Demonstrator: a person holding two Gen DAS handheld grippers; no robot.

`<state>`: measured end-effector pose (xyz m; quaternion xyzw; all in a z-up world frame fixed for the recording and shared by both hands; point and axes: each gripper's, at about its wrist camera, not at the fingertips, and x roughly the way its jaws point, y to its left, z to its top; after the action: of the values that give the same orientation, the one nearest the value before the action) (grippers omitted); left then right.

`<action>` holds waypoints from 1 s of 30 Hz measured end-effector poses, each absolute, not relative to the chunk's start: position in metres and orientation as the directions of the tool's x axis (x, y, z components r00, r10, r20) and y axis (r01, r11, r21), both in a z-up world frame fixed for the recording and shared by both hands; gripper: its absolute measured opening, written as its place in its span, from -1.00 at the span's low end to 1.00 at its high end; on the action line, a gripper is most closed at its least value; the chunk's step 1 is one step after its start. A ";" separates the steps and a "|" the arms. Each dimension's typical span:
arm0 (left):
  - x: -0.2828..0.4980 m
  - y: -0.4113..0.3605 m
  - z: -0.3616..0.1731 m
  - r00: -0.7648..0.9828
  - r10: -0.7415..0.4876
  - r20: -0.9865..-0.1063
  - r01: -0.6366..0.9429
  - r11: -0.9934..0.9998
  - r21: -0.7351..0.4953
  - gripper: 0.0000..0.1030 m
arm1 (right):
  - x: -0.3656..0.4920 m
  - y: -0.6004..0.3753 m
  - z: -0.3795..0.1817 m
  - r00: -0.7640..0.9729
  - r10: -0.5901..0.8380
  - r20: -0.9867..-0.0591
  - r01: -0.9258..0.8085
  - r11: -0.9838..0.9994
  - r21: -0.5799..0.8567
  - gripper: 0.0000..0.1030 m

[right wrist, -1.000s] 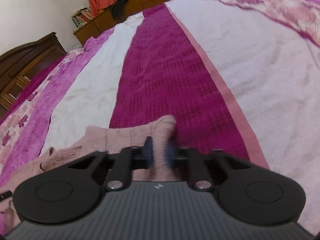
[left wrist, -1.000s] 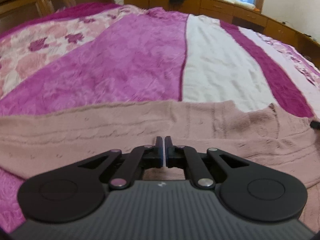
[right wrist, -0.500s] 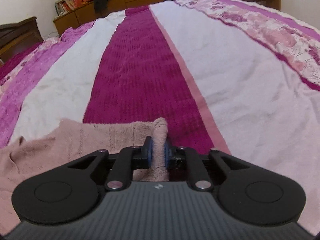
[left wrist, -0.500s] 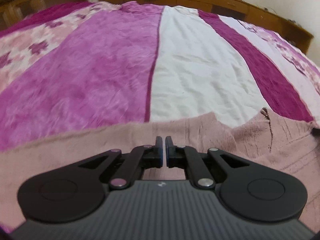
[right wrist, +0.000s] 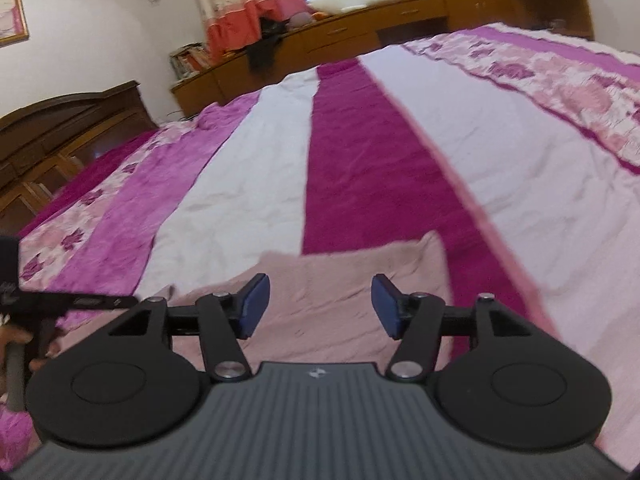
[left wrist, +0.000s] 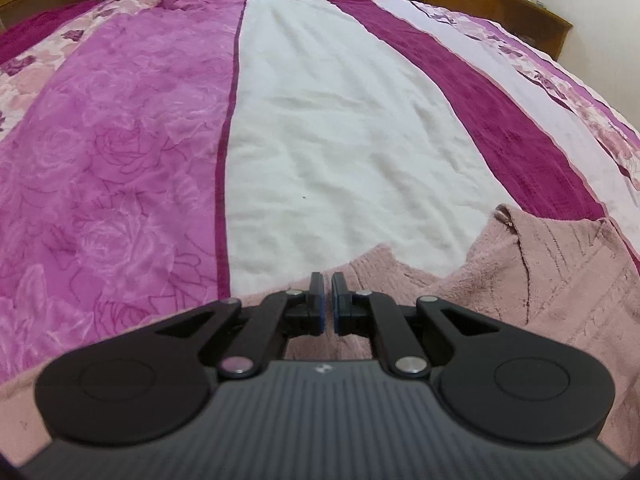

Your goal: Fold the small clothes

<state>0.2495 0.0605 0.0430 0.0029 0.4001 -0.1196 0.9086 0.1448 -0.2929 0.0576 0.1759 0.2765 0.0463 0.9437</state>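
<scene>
Up on the striped bedspread (left wrist: 340, 128), near its front edge, lies the pink knitted garment (left wrist: 560, 272), its near part hidden behind both tools. The left gripper (left wrist: 324, 304) has its pads nearly together over the knit; whether they pinch it is hard to make out. The right gripper (right wrist: 316, 306) stands spread wide above the garment (right wrist: 340, 292), gripping nothing.
</scene>
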 end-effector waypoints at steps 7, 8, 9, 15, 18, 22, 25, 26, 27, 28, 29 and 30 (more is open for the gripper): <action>0.249 0.060 0.044 0.640 -0.296 -0.709 0.302 0.946 -0.122 0.74 | 0.137 -0.278 0.043 0.822 0.228 -0.522 -0.014 0.925 0.381 0.25; 0.247 0.057 0.045 0.658 -0.295 -0.693 0.318 0.943 -0.099 0.74 | 0.138 -0.278 0.039 0.820 0.229 -0.524 -0.013 0.924 0.383 0.25; 0.247 0.056 0.045 0.662 -0.295 -0.689 0.335 0.939 -0.079 0.74 | 0.139 -0.279 0.037 0.818 0.230 -0.526 -0.011 0.922 0.387 0.25; 0.262 0.043 0.041 0.636 -0.296 -0.712 0.416 0.909 -0.006 0.29 | 0.140 -0.286 0.028 0.809 0.241 -0.537 0.008 0.907 0.420 0.25; 0.272 0.041 0.036 0.561 -0.341 -0.754 0.462 0.885 -0.056 0.25 | 0.139 -0.287 0.026 0.806 0.241 -0.540 0.010 0.907 0.420 0.25; 0.275 0.034 0.026 0.467 -0.372 -0.802 0.518 0.850 -0.094 0.27 | 0.138 -0.287 0.024 0.804 0.241 -0.544 0.012 0.907 0.420 0.25; 0.276 0.032 0.022 0.476 -0.357 -0.804 0.521 0.851 -0.069 0.28 | 0.139 -0.287 0.021 0.800 0.243 -0.548 0.016 0.905 0.424 0.25; 0.277 0.033 0.022 0.483 -0.364 -0.797 0.512 0.855 -0.081 0.28 | 0.140 -0.287 0.020 0.799 0.245 -0.550 0.017 0.904 0.427 0.25; 0.278 0.036 0.022 0.487 -0.377 -0.788 0.500 0.860 -0.103 0.20 | 0.140 -0.287 0.019 0.797 0.247 -0.551 0.017 0.903 0.429 0.25; 0.280 0.040 0.021 0.486 -0.391 -0.782 0.487 0.864 -0.130 0.01 | 0.140 -0.287 0.018 0.797 0.247 -0.552 0.018 0.902 0.430 0.25; 0.282 0.042 0.022 0.486 -0.399 -0.778 0.470 0.869 -0.152 -0.10 | 0.140 -0.286 0.017 0.796 0.248 -0.552 0.017 0.903 0.430 0.25; 0.284 0.046 0.022 0.486 -0.404 -0.775 0.450 0.876 -0.175 -0.49 | 0.140 -0.286 0.016 0.797 0.247 -0.551 0.015 0.904 0.428 0.25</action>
<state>0.2838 0.0456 0.0222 0.0257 0.4421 -0.2478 0.8617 0.1399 -0.2860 0.0164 0.2104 0.3125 0.0628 0.9242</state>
